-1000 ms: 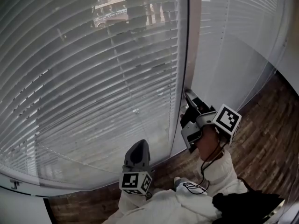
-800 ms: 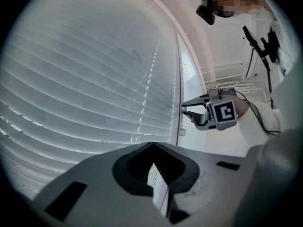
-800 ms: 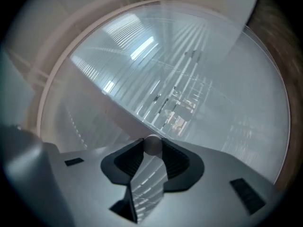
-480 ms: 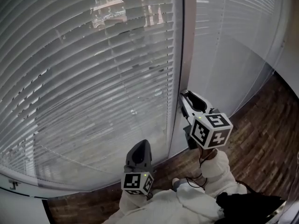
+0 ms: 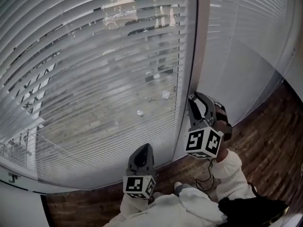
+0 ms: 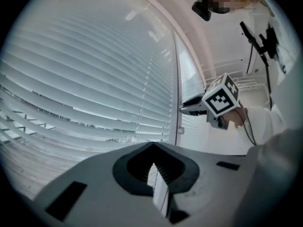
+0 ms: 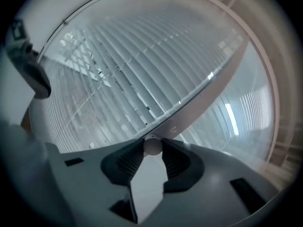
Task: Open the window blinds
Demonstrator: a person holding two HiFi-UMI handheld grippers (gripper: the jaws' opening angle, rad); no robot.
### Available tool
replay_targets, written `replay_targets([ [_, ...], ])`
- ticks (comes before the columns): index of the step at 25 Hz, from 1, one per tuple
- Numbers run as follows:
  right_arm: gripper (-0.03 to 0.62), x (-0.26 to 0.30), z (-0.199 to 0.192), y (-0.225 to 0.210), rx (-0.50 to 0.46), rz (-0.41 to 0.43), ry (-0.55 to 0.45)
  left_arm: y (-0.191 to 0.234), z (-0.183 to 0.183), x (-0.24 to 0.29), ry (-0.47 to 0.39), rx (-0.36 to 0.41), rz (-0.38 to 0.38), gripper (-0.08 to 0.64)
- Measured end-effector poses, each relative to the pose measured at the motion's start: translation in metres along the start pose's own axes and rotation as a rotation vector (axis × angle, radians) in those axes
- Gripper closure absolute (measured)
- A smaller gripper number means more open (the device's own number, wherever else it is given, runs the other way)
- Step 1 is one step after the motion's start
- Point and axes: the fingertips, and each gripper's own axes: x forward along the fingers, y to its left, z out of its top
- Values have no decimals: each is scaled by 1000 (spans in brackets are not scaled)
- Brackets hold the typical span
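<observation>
White slatted blinds (image 5: pixel 94 79) cover the big window, their slats tilted so the street outside shows through. My right gripper (image 5: pixel 195 100) is raised against the window post (image 5: pixel 200 46), shut on the small round white end of the blind's tilt wand (image 7: pixel 152 146), which sits pinched between its dark ribbed pads. The wand's length is hidden. My left gripper (image 5: pixel 141 151) is held lower, in front of the blinds' bottom, shut with nothing in it. The left gripper view shows the blinds (image 6: pixel 85 79) and the right gripper (image 6: pixel 187 109) at the post.
A second blind (image 5: pixel 241 37) hangs right of the post. Wooden floor (image 5: pixel 267 136) runs below the window. The white sill edge (image 5: pixel 19 186) is at lower left. White sleeves (image 5: pixel 222 174) fill the bottom of the head view.
The slats have tilted further open, so more of the street shows through. My right gripper has twisted at the post, its marker cube swinging down and left. The left gripper stayed put.
</observation>
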Motion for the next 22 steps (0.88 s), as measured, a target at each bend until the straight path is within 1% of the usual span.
replay_targets([
  [5, 465, 0, -3, 3, -372, -40, -10, 2, -1, 0, 9, 4, 18, 560],
  [9, 465, 0, -4, 6, -641, -81, -44, 4, -2, 0, 11, 12, 26, 561],
  [13, 465, 0, -6, 10, -898, -140, -63, 4, -4, 3, 13, 28, 25, 560],
  [16, 465, -1, -7, 12, -1048, -162, -71, 2, -3, 5, 14, 36, 21, 560],
  [18, 465, -1, -7, 13, -1127, -173, -80, 1, -3, 5, 13, 40, 20, 560],
  [22, 463, -1, -8, 14, -1197, -166, -101, 0, -2, 8, 10, 57, 19, 560],
])
